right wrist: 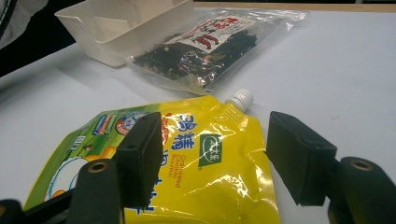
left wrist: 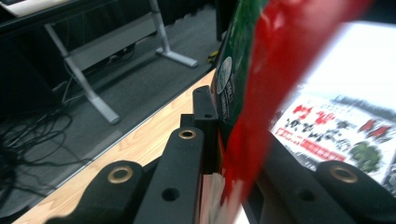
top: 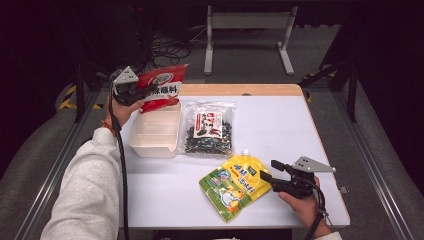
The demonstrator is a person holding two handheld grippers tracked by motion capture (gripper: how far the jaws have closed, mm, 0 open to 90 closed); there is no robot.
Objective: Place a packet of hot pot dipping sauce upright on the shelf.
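Note:
My left gripper [top: 141, 92] is shut on a red snack packet [top: 162, 86], held in the air over the far end of a cream plastic bin [top: 155, 131]. In the left gripper view the red packet [left wrist: 275, 70] is pinched between the black jaws. A yellow and green spouted pouch [top: 235, 184] lies flat near the table's front edge. My right gripper [top: 266, 170] is open just right of it, and in the right gripper view its jaws straddle the yellow pouch [right wrist: 210, 158] without pressing on it.
A clear bag of dark dried food [top: 208, 129] with a red and white label lies right of the bin. The white table [top: 280, 125] has a wooden far edge. A grey metal stand [top: 247, 30] sits on the floor behind.

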